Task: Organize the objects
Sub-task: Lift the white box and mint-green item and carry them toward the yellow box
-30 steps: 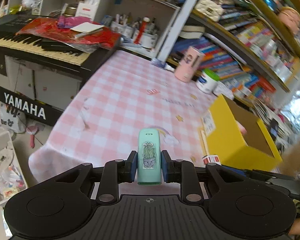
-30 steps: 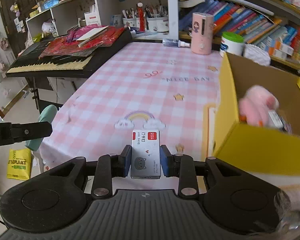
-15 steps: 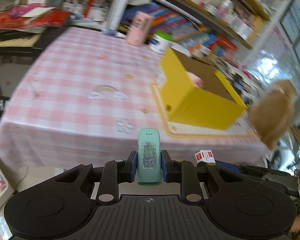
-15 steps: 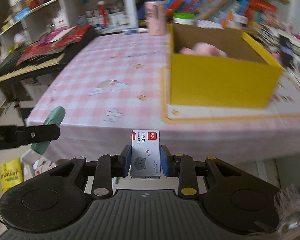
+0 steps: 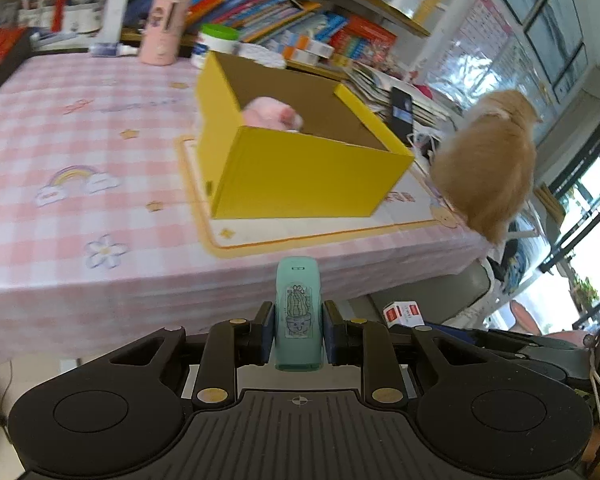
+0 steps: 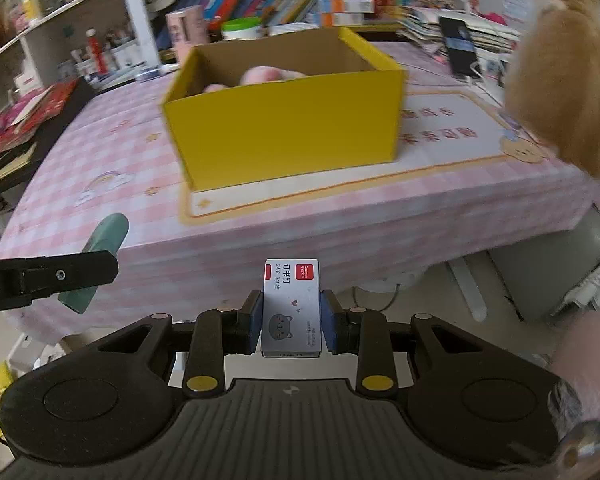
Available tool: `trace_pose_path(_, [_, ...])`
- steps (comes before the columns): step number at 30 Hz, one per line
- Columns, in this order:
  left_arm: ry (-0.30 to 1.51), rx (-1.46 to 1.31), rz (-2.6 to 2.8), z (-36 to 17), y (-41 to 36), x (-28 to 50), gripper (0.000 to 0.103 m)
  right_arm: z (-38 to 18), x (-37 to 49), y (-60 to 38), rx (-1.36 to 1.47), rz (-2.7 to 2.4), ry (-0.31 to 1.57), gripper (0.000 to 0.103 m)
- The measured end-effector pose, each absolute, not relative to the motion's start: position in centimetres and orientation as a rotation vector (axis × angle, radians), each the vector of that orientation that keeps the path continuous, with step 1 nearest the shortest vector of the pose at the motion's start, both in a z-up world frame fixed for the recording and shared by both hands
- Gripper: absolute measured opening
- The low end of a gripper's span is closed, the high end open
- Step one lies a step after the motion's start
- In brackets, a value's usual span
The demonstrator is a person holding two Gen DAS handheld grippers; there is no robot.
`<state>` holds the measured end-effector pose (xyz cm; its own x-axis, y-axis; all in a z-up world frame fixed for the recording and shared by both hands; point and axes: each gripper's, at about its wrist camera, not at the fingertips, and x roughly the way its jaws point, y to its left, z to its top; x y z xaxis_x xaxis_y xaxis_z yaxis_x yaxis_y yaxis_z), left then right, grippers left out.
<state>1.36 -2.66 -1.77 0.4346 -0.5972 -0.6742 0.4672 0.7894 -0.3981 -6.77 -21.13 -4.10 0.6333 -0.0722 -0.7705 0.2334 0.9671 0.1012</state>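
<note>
Left gripper (image 5: 298, 330) clamped on a mint-green cactus-sticker case (image 5: 298, 312), right gripper (image 6: 291, 326) on a white cat-printed staple box (image 6: 291, 308), both near the open yellow cardboard box (image 6: 288, 136).

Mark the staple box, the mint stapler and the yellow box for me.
staple box (image 6: 291, 312), right wrist view, its printed top face.
mint stapler (image 5: 298, 312), left wrist view, cactus sticker.
yellow box (image 6: 288, 132), right wrist view, near outer wall.

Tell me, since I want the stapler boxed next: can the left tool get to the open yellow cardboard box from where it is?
Probably yes. The left tool grips the mint-green mini stapler off the table's near edge, and the open yellow cardboard box stands ahead with nothing between. Its open top holds only a pink plush toy.
</note>
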Motion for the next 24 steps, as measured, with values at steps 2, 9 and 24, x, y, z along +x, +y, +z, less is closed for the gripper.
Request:
trace_pose_path(2, [0.893,-0.148,-0.677,-1.4,-3.8,1.7,0.023,-4.2,-6.8,-22.5,0.215,-0.189,0.87,0.028])
trace_pose_path(9, [0.81,-0.153,-0.677,0.6,-6.7,3.7,0.023,-3.4,-4.5,-26.3,0.223,-0.187,0.859,0.028])
trace_pose_path(24, [0.67,-0.154,-0.529,3.4,-12.3,12.8,0.023,2.8,5.8,-32.3,0.125,-0.073,0.62,0.028])
